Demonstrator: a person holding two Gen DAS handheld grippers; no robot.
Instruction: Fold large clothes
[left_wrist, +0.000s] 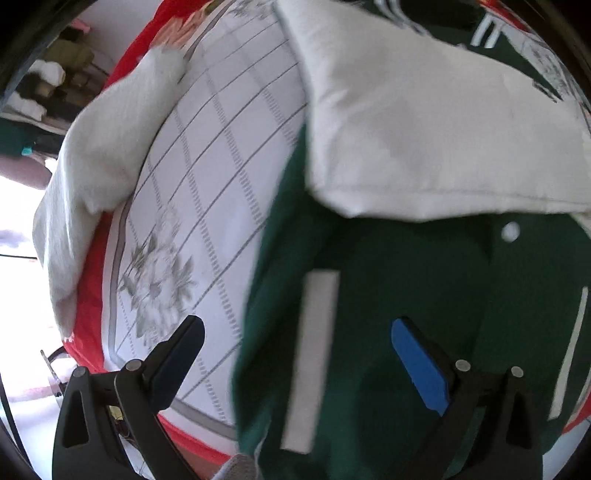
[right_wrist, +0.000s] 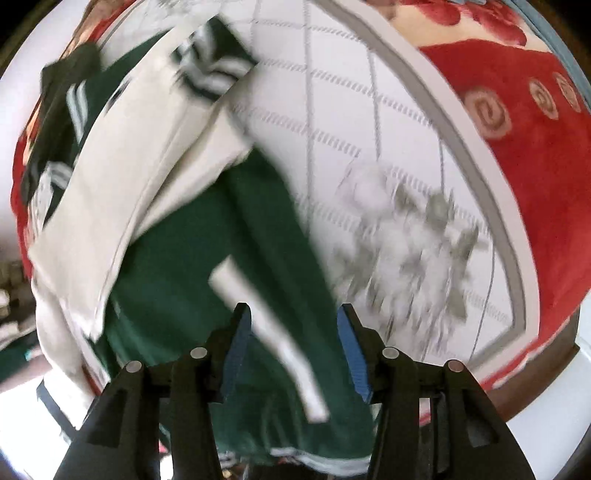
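Nearest the left wrist lens, the left claw stands wide open with nothing between its blue pads; the green body of the varsity jacket lies below it, and one white pocket stripe runs lengthwise through the gap between the fingers. Just ahead of this claw a white sleeve is folded across the green front, with a white snap button showing just beyond its edge. To the claw's left the white checked bedsheet with its grey flower print lies bare, and farther left a white towel rests over the sheet's edge and the red blanket.

The right claw is about half open. Green jacket cloth and a white stripe pass under the gap, though blur hides whether the pads touch it. Ahead and left lies the folded white sleeve; to the right are the bedsheet and red blanket.
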